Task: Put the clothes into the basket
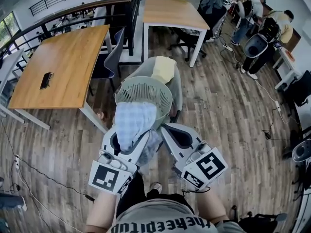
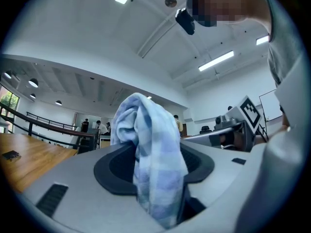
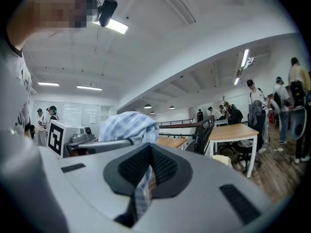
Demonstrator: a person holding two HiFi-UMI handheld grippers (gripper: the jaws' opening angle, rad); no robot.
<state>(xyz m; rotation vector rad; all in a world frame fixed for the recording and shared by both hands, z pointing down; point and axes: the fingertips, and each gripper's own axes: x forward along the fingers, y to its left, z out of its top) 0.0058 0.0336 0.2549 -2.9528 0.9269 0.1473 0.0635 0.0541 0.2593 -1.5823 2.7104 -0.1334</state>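
The left claw [image 1: 130,139] is clamped on the bunched bulk of a pale blue checked cloth [image 1: 134,121], while the right claw [image 1: 164,131] is pinched closed on a trailing strip of it. Seen from the head view, the cloth covers the near rim of the pale green basket [image 1: 146,87]. The basket sits on a grey chair [image 1: 178,89] with a yellow garment [image 1: 164,69] just behind it.

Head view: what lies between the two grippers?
The blue checked cloth hangs there, pinched in the jaws of both the left gripper and the right gripper, seen in the head view.
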